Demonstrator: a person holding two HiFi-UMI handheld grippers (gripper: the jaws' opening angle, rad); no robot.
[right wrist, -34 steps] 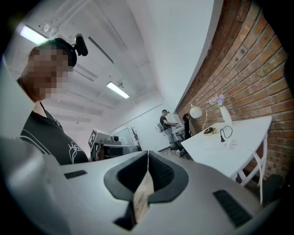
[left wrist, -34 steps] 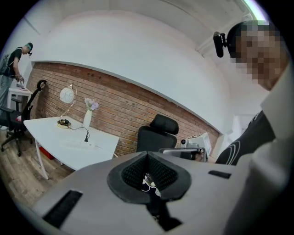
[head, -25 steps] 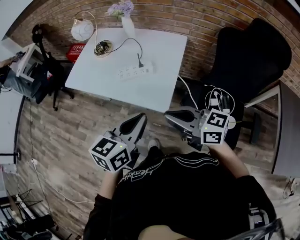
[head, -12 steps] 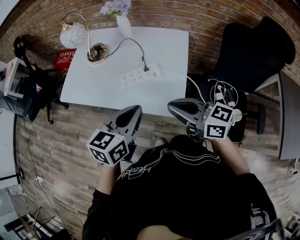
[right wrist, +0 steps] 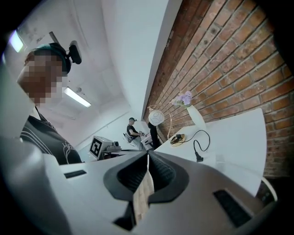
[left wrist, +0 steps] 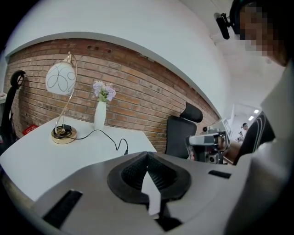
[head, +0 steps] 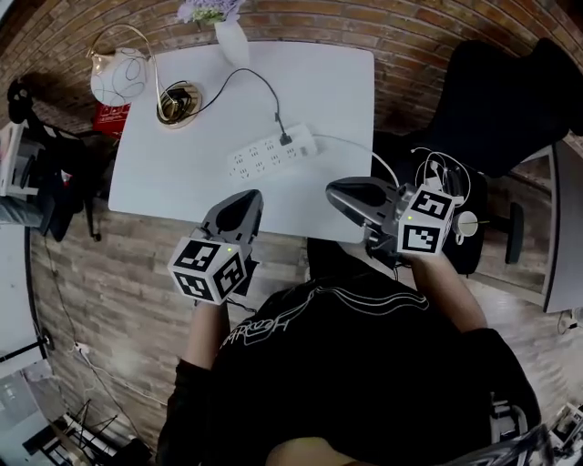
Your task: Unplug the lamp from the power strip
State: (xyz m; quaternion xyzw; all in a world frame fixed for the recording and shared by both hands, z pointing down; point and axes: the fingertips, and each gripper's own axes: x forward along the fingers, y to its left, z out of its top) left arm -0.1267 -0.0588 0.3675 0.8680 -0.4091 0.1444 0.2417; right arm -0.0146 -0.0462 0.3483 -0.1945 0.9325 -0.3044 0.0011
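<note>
Flowers (head: 202, 9): cut off by head view's top edge. Strip (head: 271, 153): hidden behind left gripper (left wrist: 147, 157) in left gripper view.

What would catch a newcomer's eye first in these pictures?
The left gripper and right gripper, each with a marker cube, hover at the near edge of the white table, jaws together and empty. Mid-table lies a white power strip with one black plug in it, its cord looping to the globe lamp at the far left corner.
</note>
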